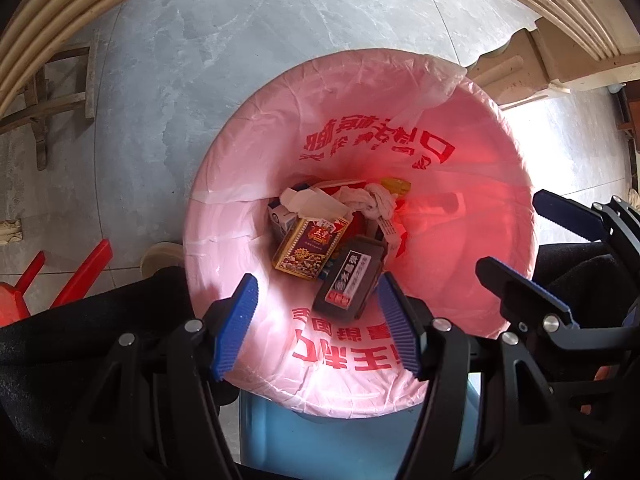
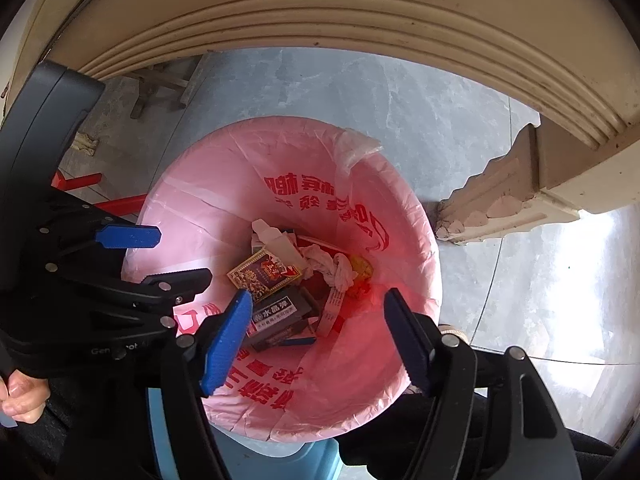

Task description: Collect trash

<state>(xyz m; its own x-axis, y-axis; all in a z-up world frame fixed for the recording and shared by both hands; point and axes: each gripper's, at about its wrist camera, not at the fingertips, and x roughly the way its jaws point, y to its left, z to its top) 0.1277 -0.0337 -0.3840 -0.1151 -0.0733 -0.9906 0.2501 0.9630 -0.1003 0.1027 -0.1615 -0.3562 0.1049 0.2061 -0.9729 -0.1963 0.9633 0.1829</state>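
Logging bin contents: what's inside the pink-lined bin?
In the bin: dark box, gold card box, white rag, torn paper carton, yellow wrapper. Anything beneath them is covered.

Both wrist cameras look steeply down from close above into the pink-lined trash bin. The left wrist view sits over the bin's near rim, the left gripper framing the dark box. The right wrist view hangs beside it, the right gripper likewise spread above that box. Each view catches the other tongs at its edge.
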